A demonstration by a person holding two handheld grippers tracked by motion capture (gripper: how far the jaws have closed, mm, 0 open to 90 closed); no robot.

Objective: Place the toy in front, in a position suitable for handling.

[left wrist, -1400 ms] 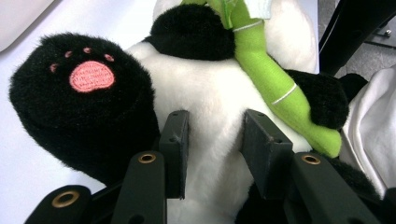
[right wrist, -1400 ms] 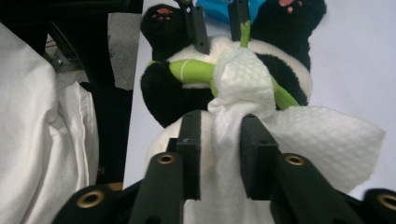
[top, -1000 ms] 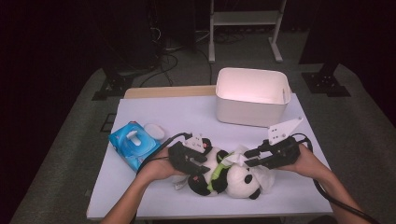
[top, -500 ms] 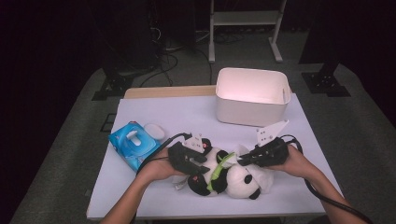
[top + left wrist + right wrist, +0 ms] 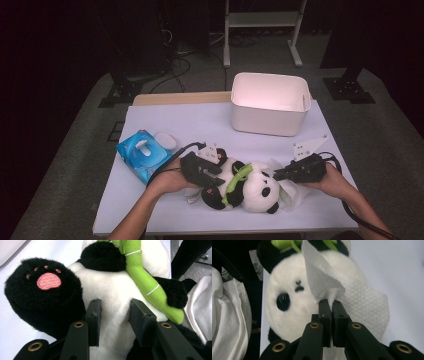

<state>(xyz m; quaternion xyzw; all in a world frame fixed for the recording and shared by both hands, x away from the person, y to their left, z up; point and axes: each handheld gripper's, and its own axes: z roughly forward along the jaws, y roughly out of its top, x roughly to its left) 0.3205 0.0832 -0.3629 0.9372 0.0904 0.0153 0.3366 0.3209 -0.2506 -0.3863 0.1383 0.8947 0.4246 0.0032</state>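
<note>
A panda plush [image 5: 255,187] lies on its back near the table's front edge, with a green bamboo stalk [image 5: 237,180] across its chest. My left gripper [image 5: 216,176] is at its body. In the left gripper view my left gripper [image 5: 113,306] is shut on the panda [image 5: 112,282], pinching white belly fur beside a black paw [image 5: 45,297]. My right gripper [image 5: 278,175] is at the panda's head. It is shut [image 5: 331,302] on a white tissue [image 5: 329,285] that drapes against the panda's face [image 5: 287,302].
A white bin [image 5: 270,102] stands at the back right of the white table [image 5: 190,125]. A blue wipes pack [image 5: 142,155] with its lid open lies to the left of my left hand. Floor and dark stands lie beyond the table.
My right gripper, holding the tissue, slid a little towards the panda's head and then drew back to the right. The left gripper and the panda stayed put.
</note>
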